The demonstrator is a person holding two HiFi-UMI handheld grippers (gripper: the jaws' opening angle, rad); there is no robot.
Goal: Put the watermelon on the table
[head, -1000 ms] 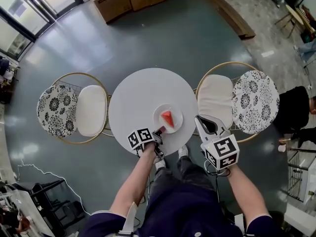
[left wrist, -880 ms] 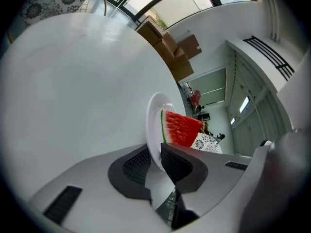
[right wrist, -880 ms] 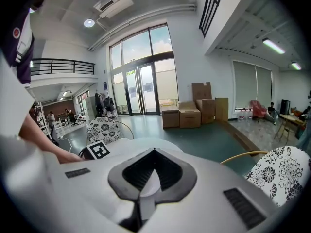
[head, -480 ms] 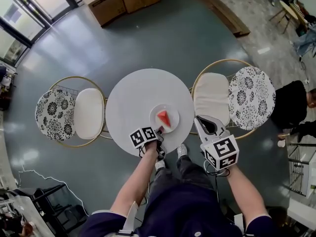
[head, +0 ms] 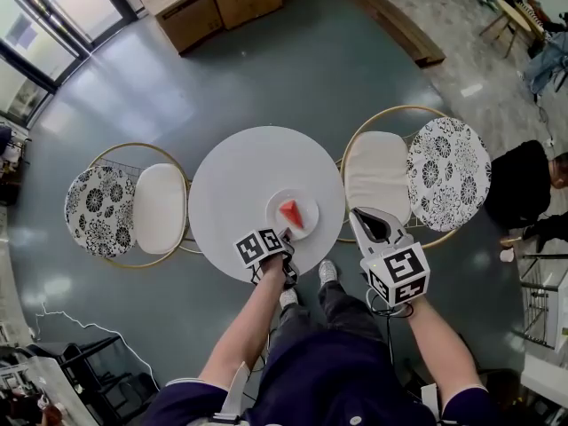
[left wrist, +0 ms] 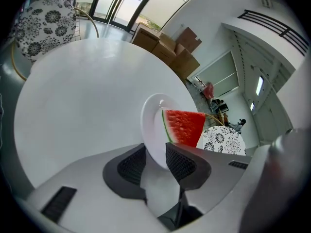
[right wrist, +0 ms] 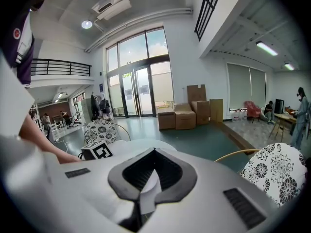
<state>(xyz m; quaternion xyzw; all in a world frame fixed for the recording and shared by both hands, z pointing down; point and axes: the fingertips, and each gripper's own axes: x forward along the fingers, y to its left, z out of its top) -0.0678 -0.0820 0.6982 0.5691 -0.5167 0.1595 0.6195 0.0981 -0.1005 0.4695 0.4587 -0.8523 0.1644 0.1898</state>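
The watermelon point(left wrist: 183, 127) lies on the plate point(left wrist: 151, 125) set on the bench point(left wrist: 77, 96); the left tongs point(left wrist: 155, 154), opening with the plate's near rim between them, should part fully before drawing straight back, while the right tongs point(right wrist: 154, 154) hang closed and empty, right of the plate

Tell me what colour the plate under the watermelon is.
The plate is white; left gripper view.

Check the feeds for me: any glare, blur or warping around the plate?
Head view: sharp, heavy fisheye bending, pale window glare on the floor. Left gripper view: watermelon and plate crisp, the white table bright, almost featureless, corners dark. Right gripper view: evenly lit, no blur, edges curved.
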